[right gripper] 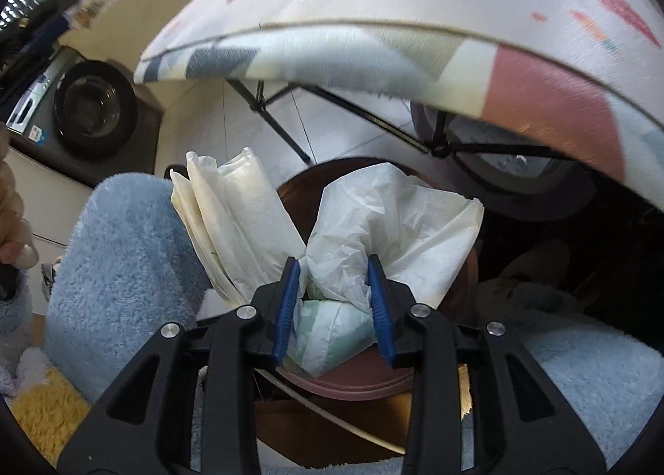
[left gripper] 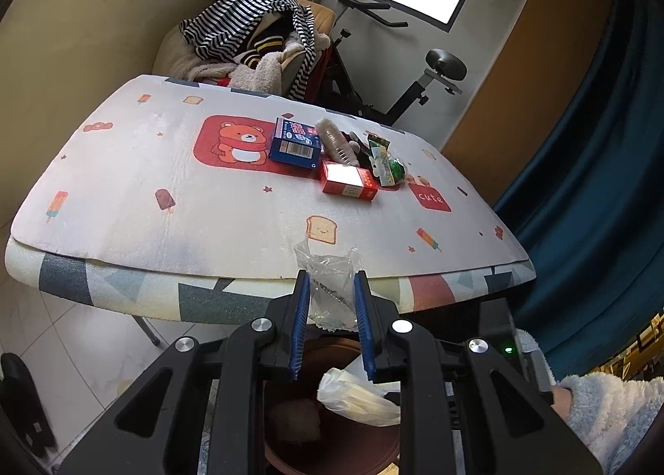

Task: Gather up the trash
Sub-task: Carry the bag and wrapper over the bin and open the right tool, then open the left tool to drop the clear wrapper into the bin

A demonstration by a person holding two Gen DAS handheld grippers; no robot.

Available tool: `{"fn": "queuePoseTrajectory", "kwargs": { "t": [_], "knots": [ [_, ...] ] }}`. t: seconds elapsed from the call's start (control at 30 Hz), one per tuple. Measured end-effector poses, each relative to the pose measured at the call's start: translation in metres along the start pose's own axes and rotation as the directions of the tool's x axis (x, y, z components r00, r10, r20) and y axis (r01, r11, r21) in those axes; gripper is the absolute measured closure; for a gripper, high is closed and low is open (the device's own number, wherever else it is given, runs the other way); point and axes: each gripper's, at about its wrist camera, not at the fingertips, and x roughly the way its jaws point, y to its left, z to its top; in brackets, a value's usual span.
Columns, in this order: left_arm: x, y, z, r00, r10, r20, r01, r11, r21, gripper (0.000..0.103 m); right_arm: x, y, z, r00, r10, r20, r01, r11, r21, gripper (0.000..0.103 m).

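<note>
**A:** What does the left wrist view show, from left to right?

**B:** The counter (left gripper: pixel 124 184) fills the middle of the frame. Right of centre on it sit a blue box (left gripper: pixel 295 145), a red box (left gripper: pixel 348 180) and a green snack packet (left gripper: pixel 384 161), all trash not yet collected. At lower centre, the left tool (left gripper: pixel 332 280) is closed on a crumpled clear plastic wrapper (left gripper: pixel 330 292). The brown bin (left gripper: pixel 332 433) lies below it at the bottom of the frame.

**A:** And the right wrist view?

**B:** At centre, the right tool (right gripper: pixel 334 263) points down over the bin (right gripper: pixel 352 386). White crumpled paper wrapping (right gripper: pixel 386 222) sits between its fingers, and the jaws are opening. The pads look close to the paper, so I cannot tell whether they have let go.

**A:** How should the drop go?

**B:** I would open fully above the bin's mouth, since the paper spreads past the rim. The clear wrapper could follow.

**A:** Anything unclear?

**B:** The bin's depth is hidden by both tools. The counter edge is blurred, and the boxes are cut off at the upper edge.
</note>
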Motion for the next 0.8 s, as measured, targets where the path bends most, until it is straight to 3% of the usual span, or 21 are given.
{"fn": "queuePoseTrajectory", "kwargs": {
  "t": [0.43, 0.63, 0.8],
  "knots": [
    [0.005, 0.008, -0.004, 1.0, -0.009, -0.004, 0.009, 1.0, -0.023, 0.081, 0.017, -0.022, 0.006, 0.999, 0.046, -0.01, -0.045, 0.995, 0.089, 0.055],
    [0.008, 0.007, -0.007, 1.0, -0.016, -0.008, 0.016, 1.0, -0.015, 0.081, 0.011, -0.033, 0.005, 0.996, 0.079, 0.037, -0.083, 0.988, 0.128, 0.037],
    [0.009, 0.005, -0.01, 1.0, -0.017, -0.014, 0.017, 1.0, -0.007, 0.081, -0.006, -0.037, 0.002, 0.993, 0.04, 0.114, -0.058, 0.986, 0.154, 0.034]
  ]
}}
